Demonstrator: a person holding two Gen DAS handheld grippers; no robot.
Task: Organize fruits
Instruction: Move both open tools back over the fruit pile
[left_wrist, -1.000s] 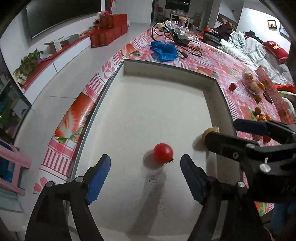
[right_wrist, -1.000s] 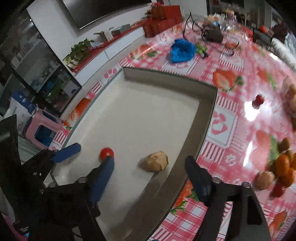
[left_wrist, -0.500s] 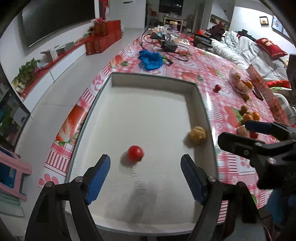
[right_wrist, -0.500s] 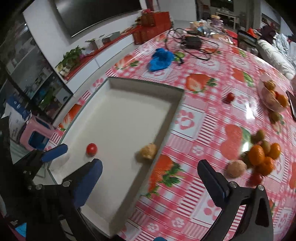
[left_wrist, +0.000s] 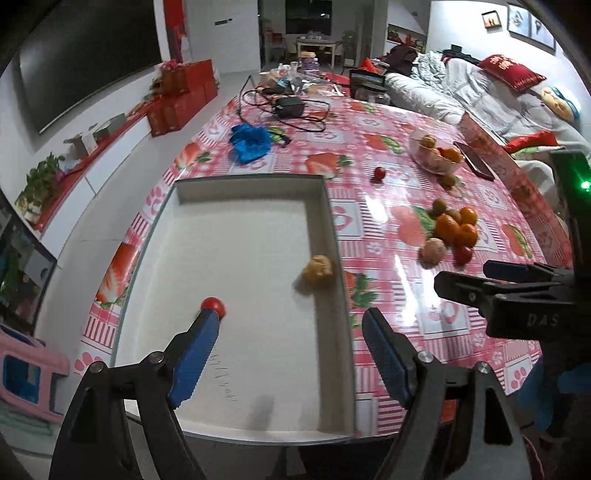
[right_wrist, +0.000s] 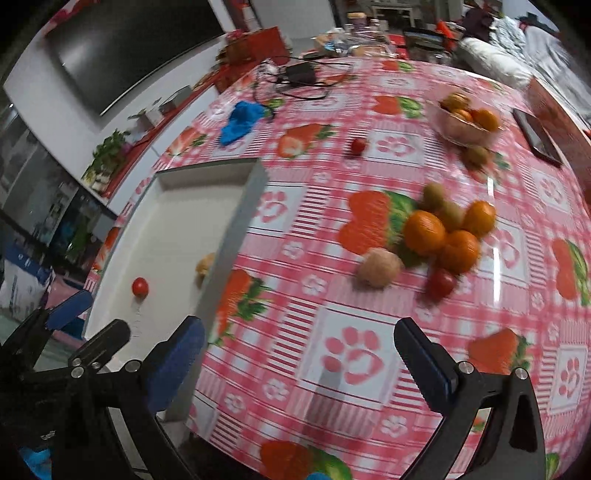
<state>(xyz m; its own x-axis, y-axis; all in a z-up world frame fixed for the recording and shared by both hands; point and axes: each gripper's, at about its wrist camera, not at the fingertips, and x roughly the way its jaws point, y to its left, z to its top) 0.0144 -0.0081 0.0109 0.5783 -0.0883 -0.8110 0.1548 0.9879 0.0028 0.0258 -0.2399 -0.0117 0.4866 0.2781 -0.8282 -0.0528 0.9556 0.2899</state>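
Note:
A shallow white tray (left_wrist: 236, 192) (right_wrist: 255, 184) lies on the table and holds a small red tomato (left_wrist: 214, 305) (right_wrist: 140, 286) and a tan lumpy fruit (left_wrist: 317, 268) (right_wrist: 205, 264) by its right wall. My left gripper (left_wrist: 288, 345) hangs open above the tray's near end, empty. My right gripper (right_wrist: 299, 354) stands wide open over the tablecloth right of the tray, empty. Beyond it lies a pile of oranges (right_wrist: 424, 232) (left_wrist: 447, 225), kiwis, a tan fruit (right_wrist: 378, 266) and a small tomato (right_wrist: 441, 282).
A clear bowl of oranges (right_wrist: 467, 120) (left_wrist: 436, 155), a lone red tomato (right_wrist: 358, 145) (left_wrist: 379, 172), a phone (right_wrist: 537, 136), a blue cloth (left_wrist: 251, 142) and cables with a charger (left_wrist: 288, 109) lie farther back. The table's near edge runs just below both grippers.
Both grippers pulled back and shifted right, away from the tray's fruits. The right gripper's jaws opened wider and now stand over the tablecloth instead of the tray.

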